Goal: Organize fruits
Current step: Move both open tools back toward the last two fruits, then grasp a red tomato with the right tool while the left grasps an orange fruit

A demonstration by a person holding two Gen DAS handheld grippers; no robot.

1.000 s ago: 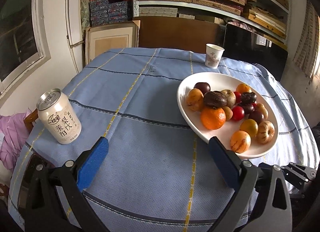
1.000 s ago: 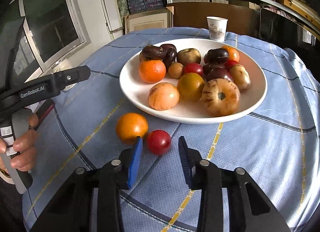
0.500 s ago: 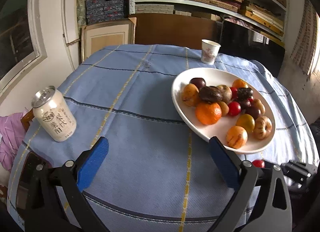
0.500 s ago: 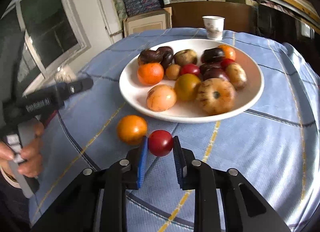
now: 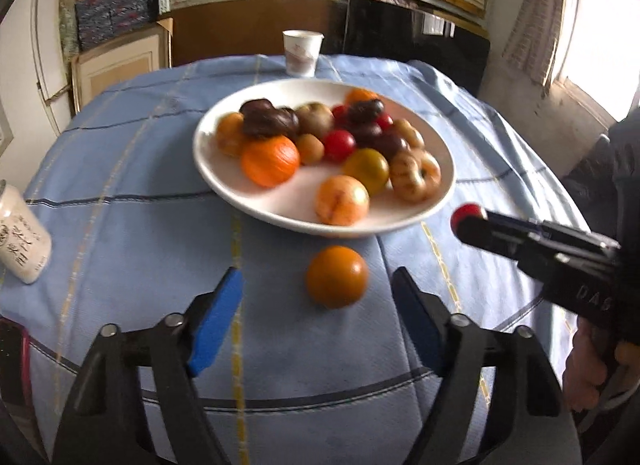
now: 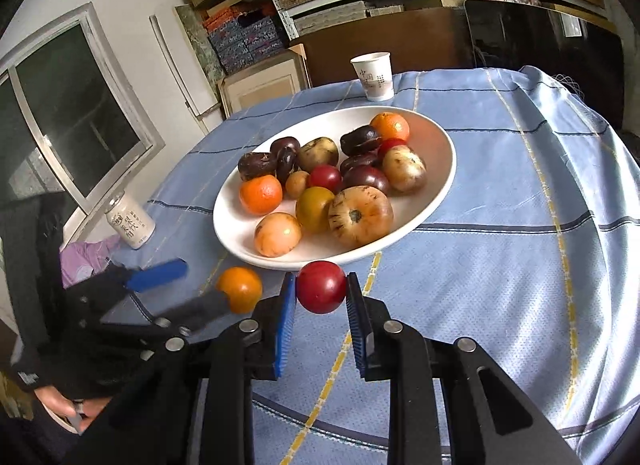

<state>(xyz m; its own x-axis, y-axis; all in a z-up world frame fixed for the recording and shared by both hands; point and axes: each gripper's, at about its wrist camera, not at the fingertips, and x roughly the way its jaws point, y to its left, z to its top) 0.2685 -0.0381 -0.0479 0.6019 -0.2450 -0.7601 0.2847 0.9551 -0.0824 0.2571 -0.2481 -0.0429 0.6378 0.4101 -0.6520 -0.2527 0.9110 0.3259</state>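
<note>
A white plate (image 5: 208, 169) (image 6: 444, 181) holds several fruits in orange, red, dark purple and tan. On the blue cloth just in front of it lies an orange fruit (image 5: 337, 276) (image 6: 240, 289). My left gripper (image 5: 317, 279) straddles that fruit, its jaws closing, and the blue pads (image 5: 218, 317) are clear of it. My right gripper (image 6: 320, 293) is shut on a small red fruit (image 6: 321, 286) (image 5: 466, 212) and holds it off the cloth near the plate's front rim.
A drink can (image 5: 22, 233) (image 6: 130, 223) stands at the table's left edge. A paper cup (image 5: 301, 52) (image 6: 374, 75) stands beyond the plate. Pink fabric (image 6: 84, 261) lies by the can. Stacked shelves and a window lie behind. A hand (image 5: 588, 365) holds the right gripper.
My right gripper closed on the red fruit and lifted it off the cloth. My left gripper swung right and dipped toward the orange fruit, and its jaws narrowed.
</note>
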